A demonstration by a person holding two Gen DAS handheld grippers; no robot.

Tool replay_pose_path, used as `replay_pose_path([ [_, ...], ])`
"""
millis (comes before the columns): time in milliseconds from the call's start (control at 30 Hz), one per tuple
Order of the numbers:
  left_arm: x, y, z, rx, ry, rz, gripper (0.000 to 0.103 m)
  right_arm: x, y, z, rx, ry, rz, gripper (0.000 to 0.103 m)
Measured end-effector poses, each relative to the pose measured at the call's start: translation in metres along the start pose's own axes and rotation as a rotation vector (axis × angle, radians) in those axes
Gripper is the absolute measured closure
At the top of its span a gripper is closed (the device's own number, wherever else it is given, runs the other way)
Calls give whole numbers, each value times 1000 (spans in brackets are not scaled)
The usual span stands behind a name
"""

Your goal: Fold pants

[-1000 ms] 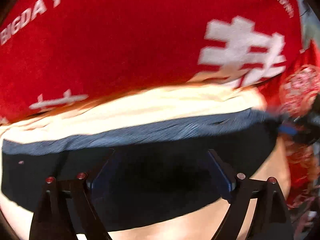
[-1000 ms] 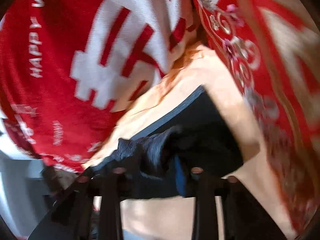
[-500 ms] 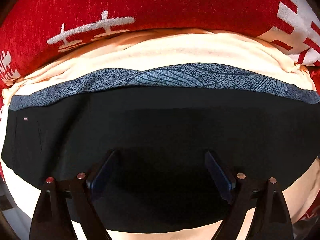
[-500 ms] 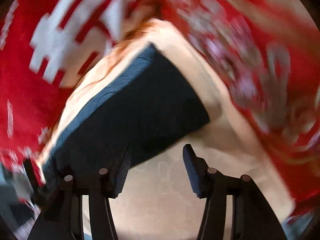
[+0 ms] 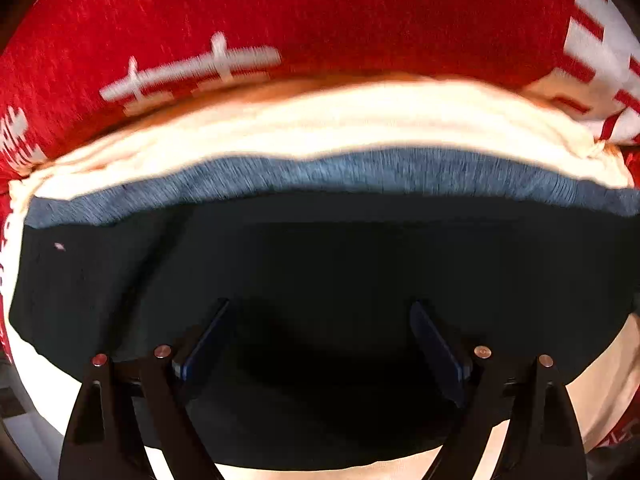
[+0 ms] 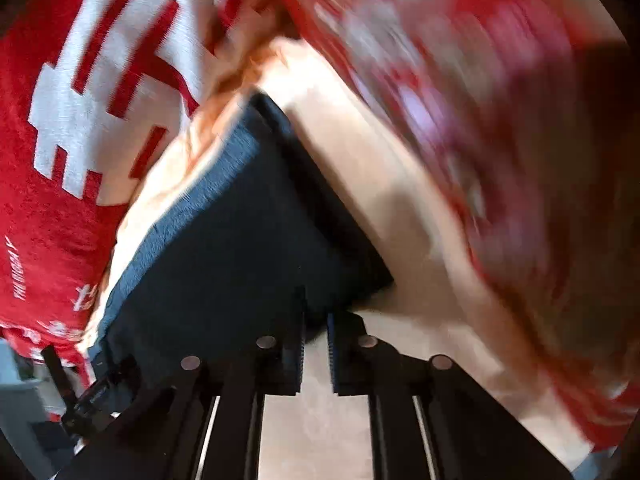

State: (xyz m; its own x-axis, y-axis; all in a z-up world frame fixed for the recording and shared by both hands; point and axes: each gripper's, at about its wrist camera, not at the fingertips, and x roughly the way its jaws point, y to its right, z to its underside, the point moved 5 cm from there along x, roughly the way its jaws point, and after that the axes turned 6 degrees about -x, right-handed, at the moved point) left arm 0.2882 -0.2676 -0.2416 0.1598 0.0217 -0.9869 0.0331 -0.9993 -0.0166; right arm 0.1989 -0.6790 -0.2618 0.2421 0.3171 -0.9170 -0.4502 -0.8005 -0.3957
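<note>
The dark pants [image 5: 320,248] lie folded flat on a cream sheet, with their blue-grey waistband [image 5: 360,172] along the far edge. My left gripper [image 5: 320,308] points down just over the middle of the pants. It is open, with wide jaws and only flat cloth beneath them. In the right wrist view the pants [image 6: 240,240] run up and left from my right gripper [image 6: 316,320]. Its jaws are closing to a narrow gap at the pants' near edge. The dark hem sits between the tips, and cream sheet shows in the gap lower down.
A cream sheet [image 5: 320,120] covers the surface under the pants. A red blanket with white characters [image 5: 320,20] lies bunched behind it and shows at the left as the red blanket [image 6: 60,120]. Blurred red patterned cloth [image 6: 500,140] borders the right side.
My left gripper sank toward the pants, which now fill more of its view. My right gripper let go of bunched pants cloth, opened, then narrowed its jaws at the pants' near edge.
</note>
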Motion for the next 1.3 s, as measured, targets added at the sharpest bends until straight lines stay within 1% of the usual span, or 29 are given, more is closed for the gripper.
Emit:
replay_pose_path([
  [33,-5,-1,-6,-3,18,0,13,-5,0,5,-13,0,25,86],
  [67,-10,-3,-15,-4,43,-4,13,-13,-1,9,-29,-1,67,86],
  [100,-15,-3,-25,-4,72,-8,13,-25,-7,12,-47,18,82,86],
  [133,-17,-3,-35,-3,91,-10,13,-34,-15,12,-73,48,71,86],
  [167,-16,-1,-47,-2,104,-14,13,-43,-27,10,-127,86,53,86],
  [200,-13,1,-53,-1,108,-17,13,-48,-44,4,-209,113,55,86],
  [267,-3,7,-68,0,119,-31,13,-39,-68,-9,-333,117,94,86],
  [300,3,9,-73,6,124,-48,13,-27,-78,-20,-379,115,124,86],
  [333,10,11,-76,10,121,-70,13,-17,-84,-27,-396,108,127,86],
  [367,17,9,-77,12,111,-87,13,-3,-90,-36,-407,93,120,86],
  [433,35,-3,-72,15,79,-133,13,29,-104,-53,-417,45,140,86],
  [467,39,-8,-72,17,80,-149,13,43,-101,-55,-412,10,157,86],
  [500,40,-21,-72,11,106,-152,13,51,-95,-56,-399,-6,147,86],
  [533,41,-23,-72,6,111,-166,13,48,-91,-56,-392,15,124,87],
  [567,40,-38,-74,-3,105,-202,13,44,-86,-58,-388,29,126,87],
  [633,34,-62,-76,-37,89,-248,13,35,-67,-61,-358,41,174,87],
  [700,22,-89,-74,-85,78,-254,13,24,-54,-61,-300,26,158,86],
  [767,10,-105,-68,-99,84,-270,13,14,-52,-55,-298,20,169,84],
  [800,2,-116,-61,-104,88,-261,13,8,-53,-47,-297,14,168,84],
  [833,-3,-118,-48,-105,91,-251,13,6,-55,-42,-291,8,151,84],
  [867,-4,-113,-44,-100,93,-246,13,4,-61,-33,-285,0,119,84],
  [933,-3,-122,-30,-85,87,-247,13,8,-78,-13,-307,-27,67,84],
  [1000,1,-132,-18,-74,57,-241,13,16,-109,15,-355,-57,24,84],
  [1033,3,-138,-11,-66,51,-233,13,20,-119,23,-362,-67,5,84],
  [1067,3,-150,-6,-59,53,-232,13,24,-139,43,-361,-86,-44,84],
  [1133,4,-175,-1,-29,68,-241,13,33,-167,68,-348,-115,-132,84],
  [1167,4,-185,0,-23,70,-244,13,40,-186,87,-336,-145,-198,84],
  [1233,4,-210,2,-24,64,-248,13,53,-225,121,-326,-194,-286,84],
  [1300,7,-245,-4,-43,72,-265,13,79,-264,162,-302,-252,-377,83],
])
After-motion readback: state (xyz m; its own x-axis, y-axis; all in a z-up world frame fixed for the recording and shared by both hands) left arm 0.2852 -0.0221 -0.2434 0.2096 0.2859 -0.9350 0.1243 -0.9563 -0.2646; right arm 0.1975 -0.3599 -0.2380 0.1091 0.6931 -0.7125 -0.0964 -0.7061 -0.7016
